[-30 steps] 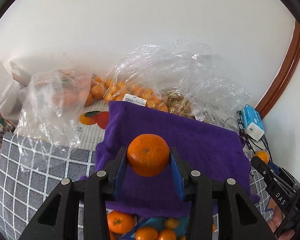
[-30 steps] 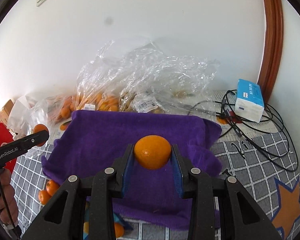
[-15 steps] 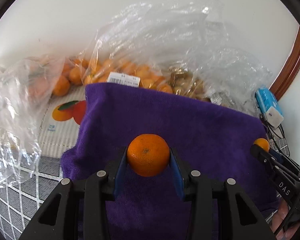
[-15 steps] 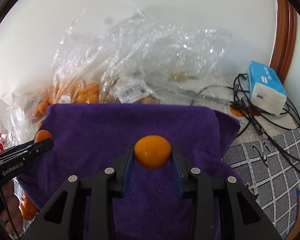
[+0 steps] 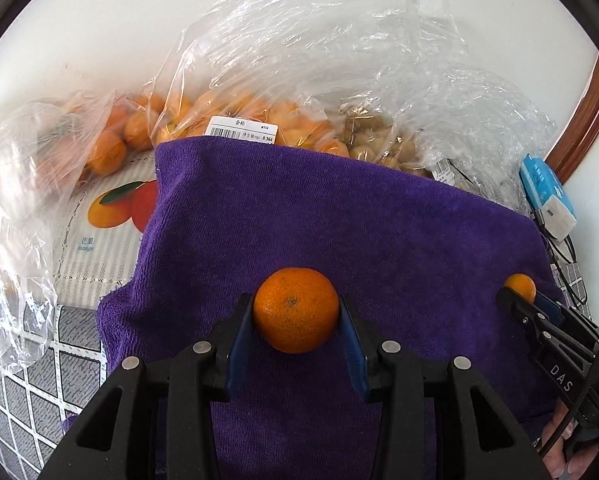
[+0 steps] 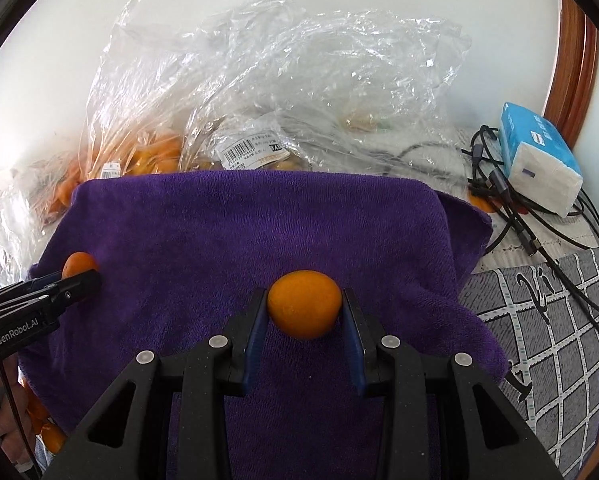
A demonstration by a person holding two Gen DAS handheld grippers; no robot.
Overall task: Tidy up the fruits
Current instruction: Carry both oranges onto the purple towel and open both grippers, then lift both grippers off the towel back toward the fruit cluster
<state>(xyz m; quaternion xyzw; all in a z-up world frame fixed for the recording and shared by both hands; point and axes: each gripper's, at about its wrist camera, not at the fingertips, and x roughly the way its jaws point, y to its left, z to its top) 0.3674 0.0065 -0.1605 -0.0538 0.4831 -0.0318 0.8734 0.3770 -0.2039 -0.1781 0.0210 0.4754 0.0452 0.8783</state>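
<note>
While both grippers have come lower over the purple towel (image 5: 339,220), left gripper (image 5: 295,312) clamps a tangerine (image 5: 295,310); right gripper (image 6: 304,306) clamps a second tangerine (image 6: 304,304). Neither is set down yet; release looks imminent.

Both grippers tilted steeply downward side by side, the left gripper (image 5: 296,312) and the right gripper (image 6: 304,309) each clamped on a small orange fruit.

towel (image 5: 339,216) on table | bags (image 5: 299,60) behind | tissue pack (image 6: 539,164) right
</note>
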